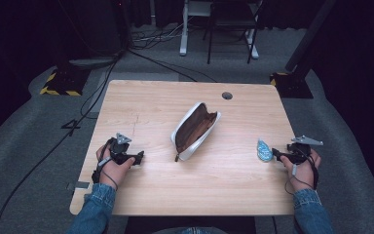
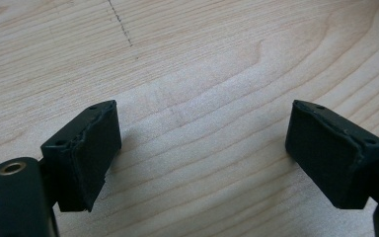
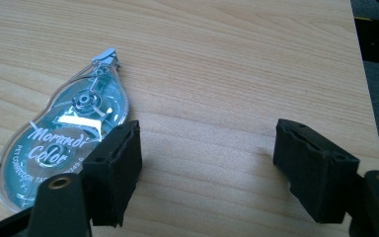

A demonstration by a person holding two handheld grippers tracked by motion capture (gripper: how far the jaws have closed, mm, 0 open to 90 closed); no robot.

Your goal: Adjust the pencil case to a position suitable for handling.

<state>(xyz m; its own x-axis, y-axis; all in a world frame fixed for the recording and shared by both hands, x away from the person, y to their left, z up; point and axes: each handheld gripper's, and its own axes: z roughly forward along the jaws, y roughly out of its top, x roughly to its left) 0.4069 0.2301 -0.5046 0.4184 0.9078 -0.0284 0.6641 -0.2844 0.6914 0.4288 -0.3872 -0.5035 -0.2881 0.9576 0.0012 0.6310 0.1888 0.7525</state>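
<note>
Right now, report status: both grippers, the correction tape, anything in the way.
Left gripper open, empty, over bare table. Right gripper open, correction tape flat just outside one jaw, not held. Open pencil case mid-table, apart from both.

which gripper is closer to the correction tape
Right. The right gripper sits just beside the correction tape, which lies outside its open jaws. The left gripper is across the table, beyond the open pencil case.

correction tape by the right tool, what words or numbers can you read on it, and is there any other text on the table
"Morandi Color": white script on the clear blue correction tape.
"CORRECTION TAPE": small capitals along its lower edge, partly hidden by the right tool; the code after it is too small to read.
Pencil case and table: no text.
</note>
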